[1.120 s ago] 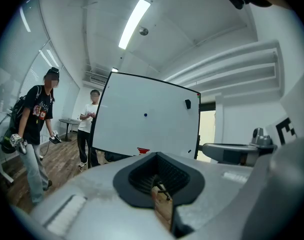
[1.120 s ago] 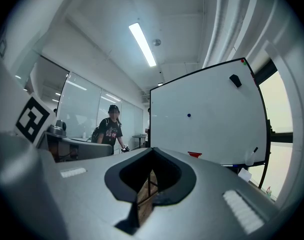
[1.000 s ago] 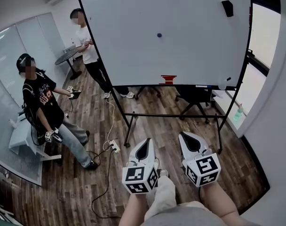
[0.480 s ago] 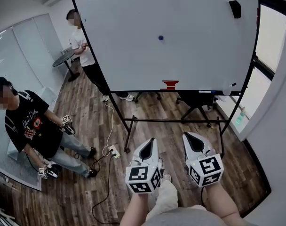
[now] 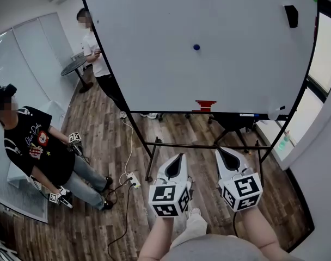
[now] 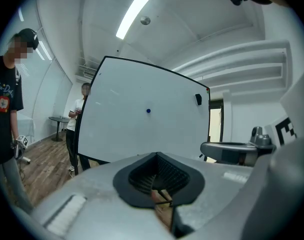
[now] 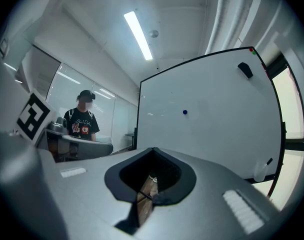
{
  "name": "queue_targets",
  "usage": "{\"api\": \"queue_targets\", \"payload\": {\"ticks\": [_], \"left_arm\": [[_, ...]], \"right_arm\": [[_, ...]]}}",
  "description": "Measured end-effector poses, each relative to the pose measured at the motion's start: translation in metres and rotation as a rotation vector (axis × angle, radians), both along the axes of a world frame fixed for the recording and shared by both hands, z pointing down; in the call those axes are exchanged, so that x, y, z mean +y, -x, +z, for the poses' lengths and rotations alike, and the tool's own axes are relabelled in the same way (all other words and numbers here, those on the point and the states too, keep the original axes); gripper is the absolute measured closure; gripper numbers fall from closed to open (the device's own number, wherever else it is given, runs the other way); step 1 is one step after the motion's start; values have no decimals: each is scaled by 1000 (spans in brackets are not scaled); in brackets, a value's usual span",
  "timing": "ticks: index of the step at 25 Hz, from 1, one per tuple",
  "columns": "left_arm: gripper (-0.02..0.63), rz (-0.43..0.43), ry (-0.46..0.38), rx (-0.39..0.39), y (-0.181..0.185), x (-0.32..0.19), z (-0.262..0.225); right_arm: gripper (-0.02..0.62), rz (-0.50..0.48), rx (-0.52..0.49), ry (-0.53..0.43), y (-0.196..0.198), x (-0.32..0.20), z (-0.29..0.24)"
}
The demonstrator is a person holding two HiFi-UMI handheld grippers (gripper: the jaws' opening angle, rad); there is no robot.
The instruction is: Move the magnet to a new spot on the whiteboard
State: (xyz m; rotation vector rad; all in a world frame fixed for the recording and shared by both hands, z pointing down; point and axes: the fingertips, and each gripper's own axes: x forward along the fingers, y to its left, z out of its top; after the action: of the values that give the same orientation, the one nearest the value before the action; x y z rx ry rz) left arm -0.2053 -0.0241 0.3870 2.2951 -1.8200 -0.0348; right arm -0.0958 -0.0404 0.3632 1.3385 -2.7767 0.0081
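— Presently, entry one: where is the magnet (image 5: 196, 47) logged?
— Small blue disc, no long axis to be noted. It is fixed mid-height on the whiteboard (image 5: 154, 48), ahead of and above both claws, well apart.
— Claws?
— Both closed, nothing held: left claw (image 5: 178, 159), right claw (image 5: 224, 155). The disc is placed roughly between their lines, and neither is judged clearly nearer.
— Surface, room?
— Board held upright on a stand (image 5: 154, 145); black eraser (image 5: 290, 15) at top right; wooden floor (image 5: 100, 124); seated person (image 5: 32, 145) and standing person (image 5: 97, 53) at left.
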Motion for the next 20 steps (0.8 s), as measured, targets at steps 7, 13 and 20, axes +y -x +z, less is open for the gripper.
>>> {"api": "queue_targets", "payload": {"ticks": [7, 13, 20], "left_arm": [[604, 3, -10, -3, 20, -64, -10], [604, 23, -4, -6, 31, -114, -11], [603, 53, -19, -20, 43, -169, -15]], "right_arm": [[597, 10, -5, -12, 17, -60, -11], [597, 29, -21, -7, 29, -108, -15], [597, 60, -6, -13, 39, -154, -14]]}}
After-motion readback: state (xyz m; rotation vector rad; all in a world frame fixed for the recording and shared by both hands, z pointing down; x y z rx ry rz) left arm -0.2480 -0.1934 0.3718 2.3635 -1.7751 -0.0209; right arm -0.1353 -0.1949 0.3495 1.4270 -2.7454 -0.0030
